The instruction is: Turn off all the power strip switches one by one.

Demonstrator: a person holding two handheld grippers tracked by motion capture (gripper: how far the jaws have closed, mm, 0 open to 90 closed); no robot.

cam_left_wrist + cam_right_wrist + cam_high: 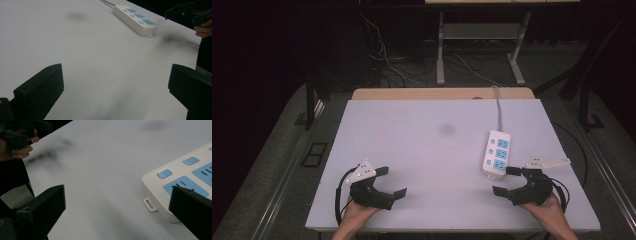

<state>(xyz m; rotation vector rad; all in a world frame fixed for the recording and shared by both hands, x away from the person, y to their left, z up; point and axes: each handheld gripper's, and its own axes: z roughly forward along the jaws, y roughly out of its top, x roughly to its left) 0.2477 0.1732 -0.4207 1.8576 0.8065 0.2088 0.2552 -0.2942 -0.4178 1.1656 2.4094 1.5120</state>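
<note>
While its jaws gape, right gripper (pixel 505 180) sits just beside power strip (pixel 497 152).

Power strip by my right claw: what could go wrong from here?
1. The right claw stands open with one jaw right at the near end of the power strip; closing in could shove the strip along the smooth table rather than grip it.
2. Small red lights glow beside the strip's switches, so it looks live; a jaw could press a switch.
3. Its cable runs off the far edge and may drag.
</note>
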